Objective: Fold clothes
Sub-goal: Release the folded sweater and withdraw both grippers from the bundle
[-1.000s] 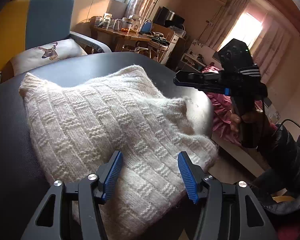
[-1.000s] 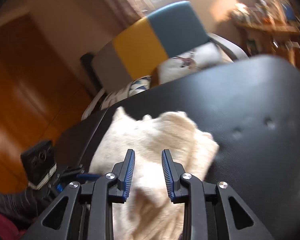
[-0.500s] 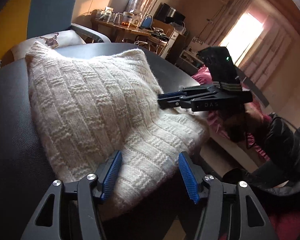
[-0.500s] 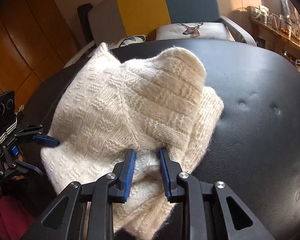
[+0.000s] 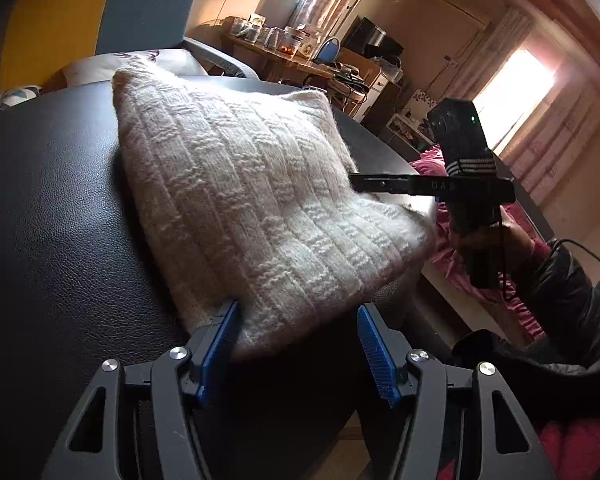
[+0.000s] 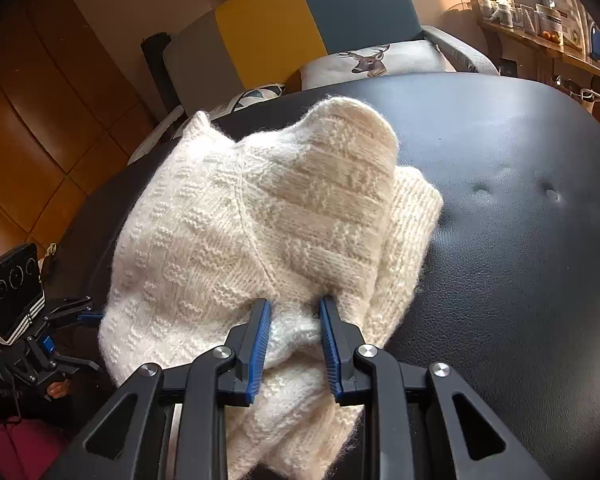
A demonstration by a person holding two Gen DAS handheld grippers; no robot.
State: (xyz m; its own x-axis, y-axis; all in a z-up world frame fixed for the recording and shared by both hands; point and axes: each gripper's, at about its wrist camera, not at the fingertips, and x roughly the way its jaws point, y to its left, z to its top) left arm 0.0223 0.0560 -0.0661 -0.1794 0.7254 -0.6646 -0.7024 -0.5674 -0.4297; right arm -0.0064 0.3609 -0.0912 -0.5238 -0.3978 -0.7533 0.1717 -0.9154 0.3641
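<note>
Cream knit sweater (image 5: 252, 208) lay folded into a thick bundle on the black padded desk (image 5: 52, 208), near its front edge.

My left hand-held gripper (image 5: 296, 344) sat low at the bundle's near corner, jaws spread wide. The corner of the knit lay between them, against the left pad; the right pad stood clear of the fabric. Nothing held.

My right hand-held gripper (image 6: 294, 340) was at the opposite side of the sweater (image 6: 260, 232). Jaws narrowed, with a bunched fold of knit between the blue pads (image 6: 260, 344) and touching both. From the left wrist view its fingers (image 5: 384, 184) ran flat into the sweater's far edge, with my hand (image 5: 500, 236) on the grip below.

Upper layer of the bundle humped up behind the right jaws; a ribbed edge stuck out to the right, on the desk (image 6: 520, 200).

Beyond the desk: yellow and teal armchair (image 6: 312, 20), deer-print cushion (image 6: 372, 64) on its seat.
</note>
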